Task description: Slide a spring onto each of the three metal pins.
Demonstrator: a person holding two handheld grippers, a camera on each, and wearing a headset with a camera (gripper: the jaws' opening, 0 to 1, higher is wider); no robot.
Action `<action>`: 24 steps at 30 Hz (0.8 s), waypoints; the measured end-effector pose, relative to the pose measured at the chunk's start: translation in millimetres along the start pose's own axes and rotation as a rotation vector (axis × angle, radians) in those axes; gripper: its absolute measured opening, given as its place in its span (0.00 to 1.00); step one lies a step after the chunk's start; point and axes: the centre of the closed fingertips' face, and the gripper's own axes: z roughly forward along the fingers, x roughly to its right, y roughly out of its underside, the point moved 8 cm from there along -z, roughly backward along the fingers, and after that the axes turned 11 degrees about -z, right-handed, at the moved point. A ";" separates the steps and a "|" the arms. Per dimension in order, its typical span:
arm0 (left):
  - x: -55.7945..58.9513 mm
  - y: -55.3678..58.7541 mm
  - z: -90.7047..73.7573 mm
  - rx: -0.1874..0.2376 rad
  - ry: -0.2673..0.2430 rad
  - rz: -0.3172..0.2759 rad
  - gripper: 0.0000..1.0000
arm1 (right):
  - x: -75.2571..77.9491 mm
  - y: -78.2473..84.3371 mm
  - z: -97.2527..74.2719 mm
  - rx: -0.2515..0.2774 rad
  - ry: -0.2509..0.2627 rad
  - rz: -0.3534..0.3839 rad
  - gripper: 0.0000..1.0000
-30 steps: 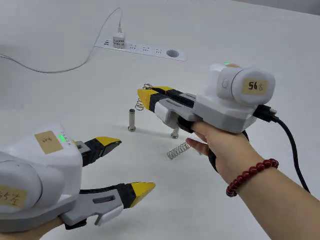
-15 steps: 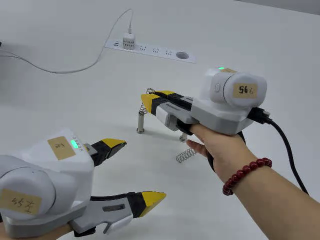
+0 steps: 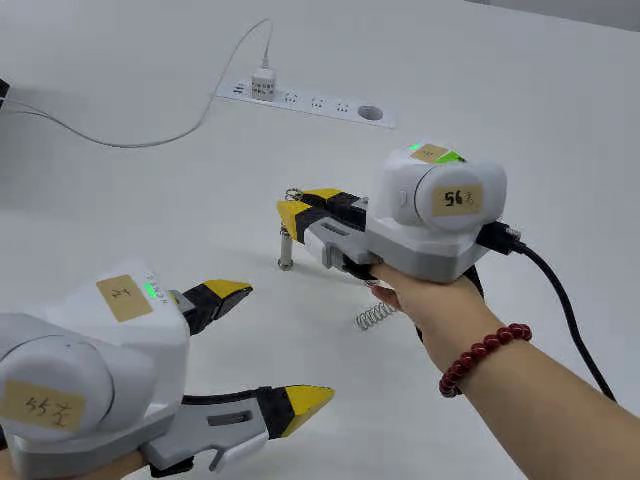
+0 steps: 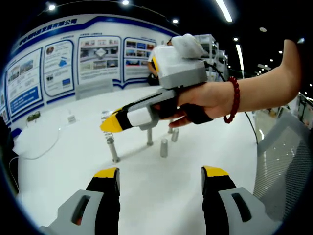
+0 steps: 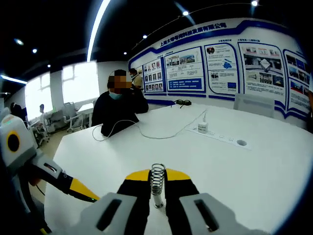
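Right gripper view shows one spring (image 5: 157, 178) upright between the yellow tips of the right tongs (image 3: 298, 210). Its long axis is vertical and its lower end meets the top of a metal pin (image 5: 156, 199). The tongs are pressed in on the coil.

Head view gives two springs in all. The second spring (image 3: 376, 316) lies on its side on the table (image 3: 150, 200) at 4 o'clock from the pin, its axis running 8 to 2 o'clock.

Left gripper view has the pin standing upright under the held spring. Some short posts (image 4: 164, 147) stand beyond it below the right hand, too small to count as pins for sure.

The left tongs (image 3: 272, 345) are spread wide with nothing between them, at 7 o'clock from the pin. A power strip (image 3: 305, 100) lies at 12 o'clock.
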 end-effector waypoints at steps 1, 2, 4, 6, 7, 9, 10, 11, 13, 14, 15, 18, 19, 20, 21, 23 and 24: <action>-0.1 0.4 0.0 -0.003 -0.002 0.002 0.69 | -0.6 1.1 0.4 -0.010 0.001 -0.017 0.11; -0.1 0.6 0.0 -0.004 -0.003 0.002 0.69 | -1.1 2.0 1.0 -0.013 0.000 -0.016 0.11; 0.0 0.7 -0.1 -0.003 -0.003 -0.001 0.69 | -1.6 3.7 1.4 -0.021 0.003 -0.031 0.11; -0.3 0.4 -0.4 -0.001 -0.004 -0.003 0.69 | -2.1 5.2 1.9 -0.029 0.004 -0.037 0.11; -0.6 0.2 -0.5 0.000 -0.005 -0.004 0.69 | -2.5 5.9 2.2 -0.032 0.005 -0.040 0.11; -1.2 -0.3 -0.9 0.003 -0.006 -0.009 0.68 | -3.4 7.5 2.6 -0.040 0.003 -0.048 0.11; -1.4 -0.4 -0.9 0.005 -0.006 -0.011 0.68 | -3.7 8.3 2.8 -0.044 0.003 -0.053 0.11; -1.6 -0.6 -1.1 0.006 -0.007 -0.014 0.68 | -3.9 9.5 3.3 -0.049 0.002 -0.051 0.12; -1.9 -0.8 -1.2 0.007 -0.009 -0.016 0.68 | -4.2 11.2 3.8 -0.057 0.002 -0.051 0.12; -2.0 -0.8 -1.3 0.007 -0.009 -0.016 0.68 | -4.3 12.4 4.5 -0.063 0.001 -0.053 0.12; -2.1 -0.7 -1.3 0.007 -0.010 -0.016 0.68 | -4.5 13.6 4.9 -0.070 -0.001 -0.054 0.12; -2.2 -0.6 -1.3 0.004 -0.011 -0.014 0.68 | -5.0 17.5 6.0 -0.084 -0.002 -0.041 0.12; -2.4 -0.7 -1.4 0.004 -0.012 -0.014 0.68 | -5.1 18.9 7.0 -0.090 -0.004 -0.036 0.12; -2.4 -0.9 -1.5 0.004 -0.012 -0.013 0.68 | -5.3 19.8 7.0 -0.093 -0.002 -0.033 0.12; -2.4 -1.3 -1.7 0.005 -0.012 -0.014 0.68 | -5.6 20.8 7.4 -0.097 -0.002 -0.032 0.12; -2.7 -1.8 -2.0 0.008 -0.013 -0.015 0.68 | -6.1 21.9 7.9 -0.101 -0.002 -0.027 0.12; -2.8 -2.0 -2.2 0.009 -0.014 -0.016 0.68 | -6.1 22.7 8.3 -0.105 -0.001 -0.028 0.12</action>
